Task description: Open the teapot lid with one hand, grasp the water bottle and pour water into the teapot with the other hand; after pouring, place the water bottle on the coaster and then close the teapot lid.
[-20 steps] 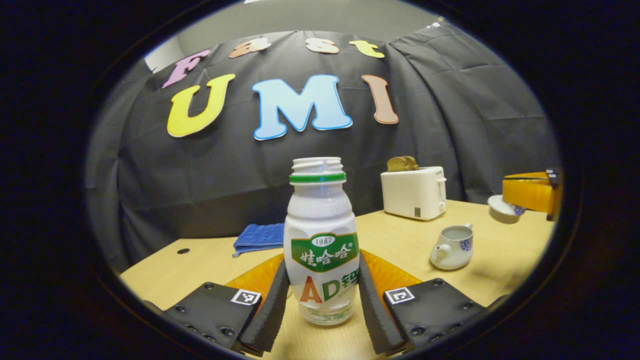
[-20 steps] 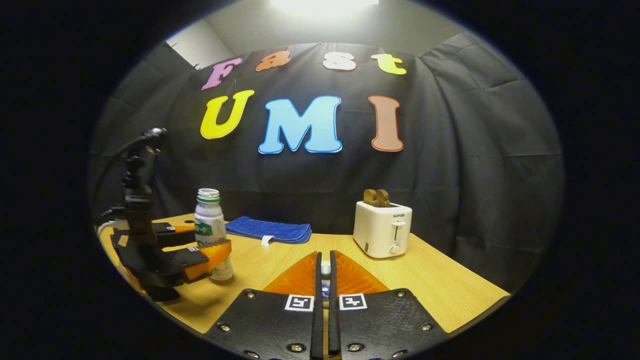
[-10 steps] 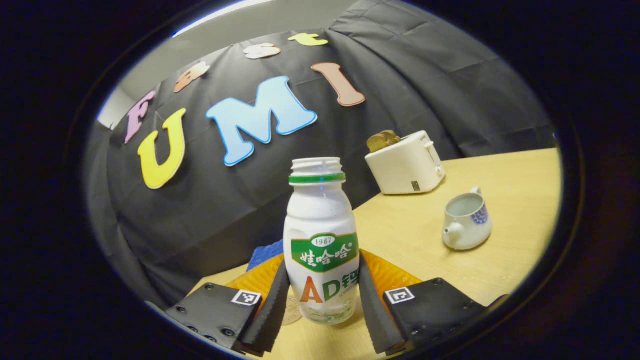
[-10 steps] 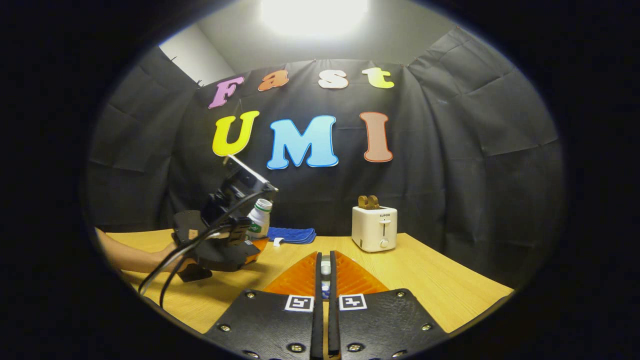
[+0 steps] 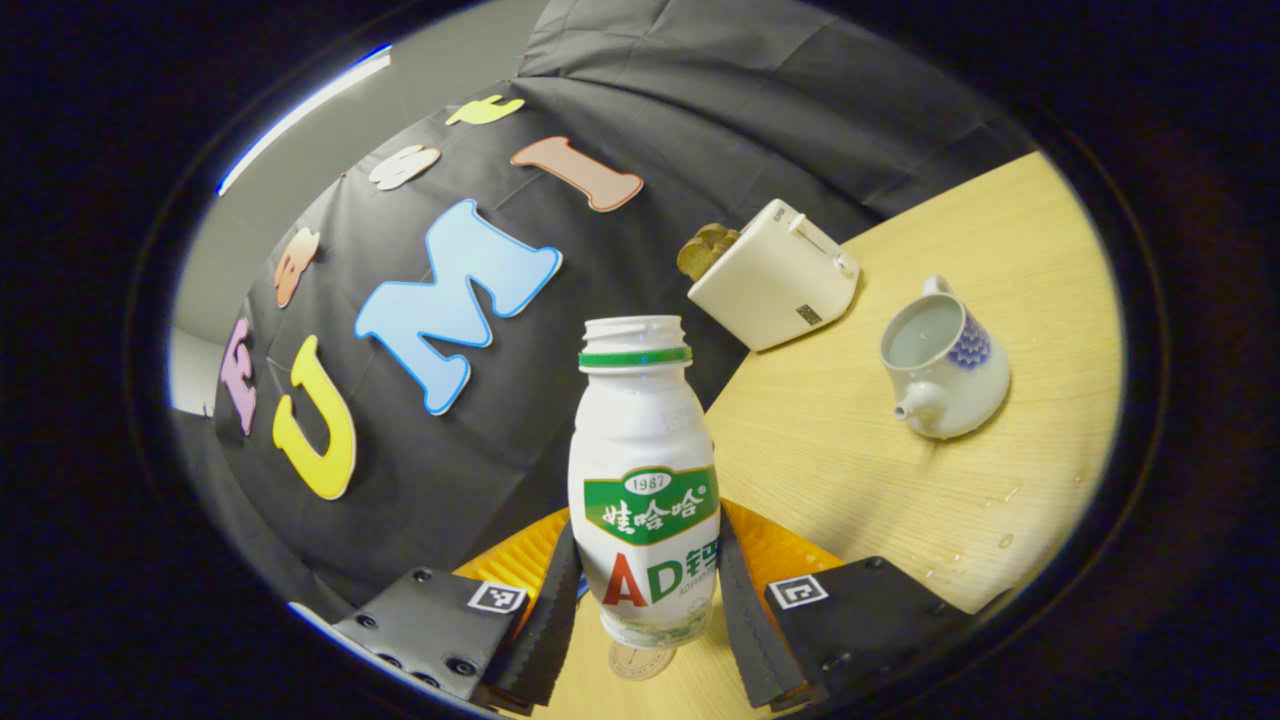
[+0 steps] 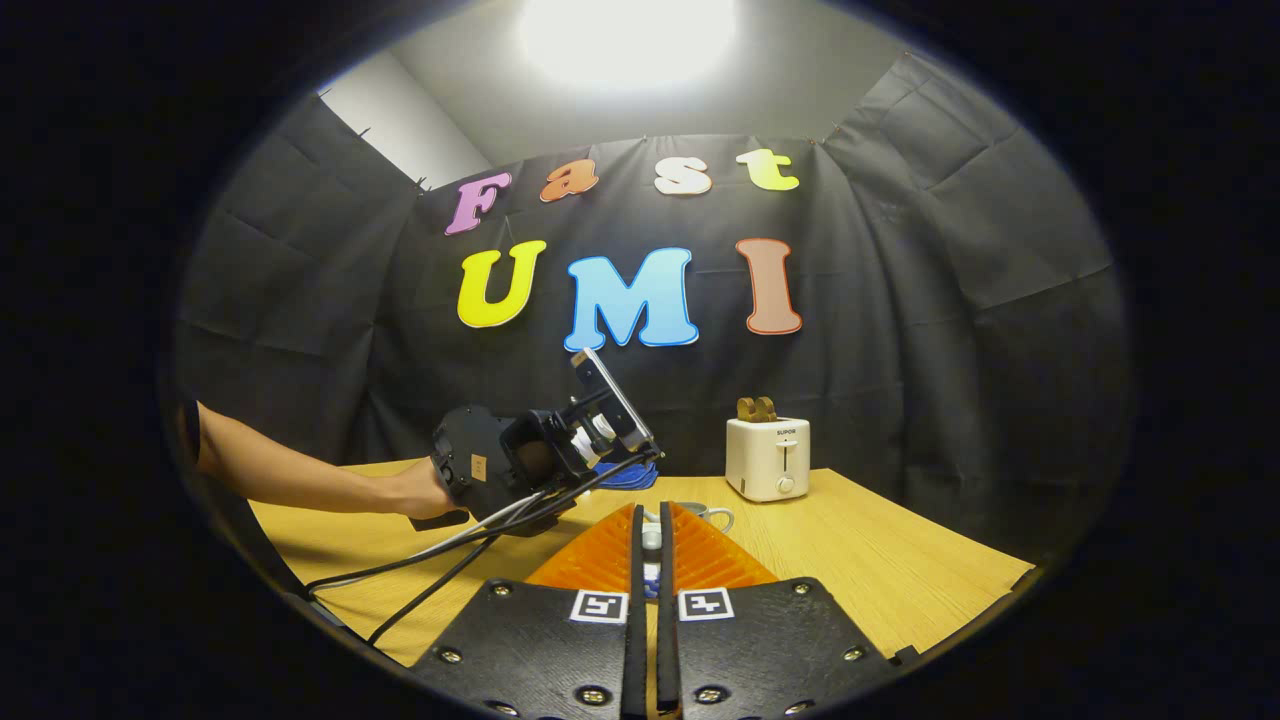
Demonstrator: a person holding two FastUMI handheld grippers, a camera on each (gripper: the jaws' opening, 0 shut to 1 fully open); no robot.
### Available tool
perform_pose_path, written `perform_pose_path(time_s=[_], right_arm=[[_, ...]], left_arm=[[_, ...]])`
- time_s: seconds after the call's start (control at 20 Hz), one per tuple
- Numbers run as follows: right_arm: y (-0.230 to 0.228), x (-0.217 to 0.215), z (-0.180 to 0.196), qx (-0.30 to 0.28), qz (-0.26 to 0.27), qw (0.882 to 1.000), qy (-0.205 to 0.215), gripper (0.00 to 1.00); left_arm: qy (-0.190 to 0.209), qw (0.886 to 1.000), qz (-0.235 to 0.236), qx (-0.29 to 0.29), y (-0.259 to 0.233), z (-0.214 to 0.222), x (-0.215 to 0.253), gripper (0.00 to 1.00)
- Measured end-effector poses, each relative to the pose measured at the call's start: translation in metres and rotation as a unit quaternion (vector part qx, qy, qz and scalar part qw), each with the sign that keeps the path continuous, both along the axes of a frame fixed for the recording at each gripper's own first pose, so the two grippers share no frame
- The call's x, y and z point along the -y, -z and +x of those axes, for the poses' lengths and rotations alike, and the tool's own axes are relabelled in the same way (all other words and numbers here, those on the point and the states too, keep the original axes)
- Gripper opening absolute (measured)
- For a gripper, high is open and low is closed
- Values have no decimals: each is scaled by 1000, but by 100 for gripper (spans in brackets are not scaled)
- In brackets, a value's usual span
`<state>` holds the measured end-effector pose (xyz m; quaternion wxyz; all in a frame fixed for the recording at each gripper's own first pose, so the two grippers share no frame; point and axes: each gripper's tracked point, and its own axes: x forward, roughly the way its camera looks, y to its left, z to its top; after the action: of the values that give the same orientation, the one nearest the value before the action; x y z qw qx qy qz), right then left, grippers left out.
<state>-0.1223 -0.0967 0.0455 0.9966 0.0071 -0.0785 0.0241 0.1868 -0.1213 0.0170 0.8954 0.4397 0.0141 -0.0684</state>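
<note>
- Left gripper: both fingers clamp the lower body of the uncapped bottle, tilted toward the teapot.
- Right gripper: fingers pressed together on a small white piece, apparently the lid, held well back from the teapot.
- The teapot stands open on the table, just beside the toaster; its mouth is wide.
- The bottle looks light thin plastic, smooth, likely to flex; the waist grip suits it.
- The teapot looks like ceramic, so fragile.
- A round coaster lies below the bottle.
- Count: one bottle, one teapot, one toaster, one coaster, two grippers.
</note>
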Motion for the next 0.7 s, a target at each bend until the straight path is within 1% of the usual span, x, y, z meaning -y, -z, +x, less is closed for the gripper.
perform_pose_path(time_s=[0.15, 0.35, 0.4, 0.5, 0.7], right_arm=[[-3, -2, -2, 4, 5, 1000, -8, 4], [-5, 1, -4, 9, 5, 1000, -7, 4], [-4, 1, -4, 8, 6, 1000, -7, 4], [-4, 3, -4, 8, 8, 1000, -6, 4], [-1, 4, -3, 5, 11, 1000, -7, 4]], left_arm=[[1, 999, 53, 8, 1, 5, 9, 73], [21, 994, 110, 12, 5, 10, 29, 73], [23, 991, 133, 15, 5, 11, 32, 79], [27, 986, 165, 23, 4, 15, 38, 78], [32, 975, 217, 36, 0, 8, 45, 78]])
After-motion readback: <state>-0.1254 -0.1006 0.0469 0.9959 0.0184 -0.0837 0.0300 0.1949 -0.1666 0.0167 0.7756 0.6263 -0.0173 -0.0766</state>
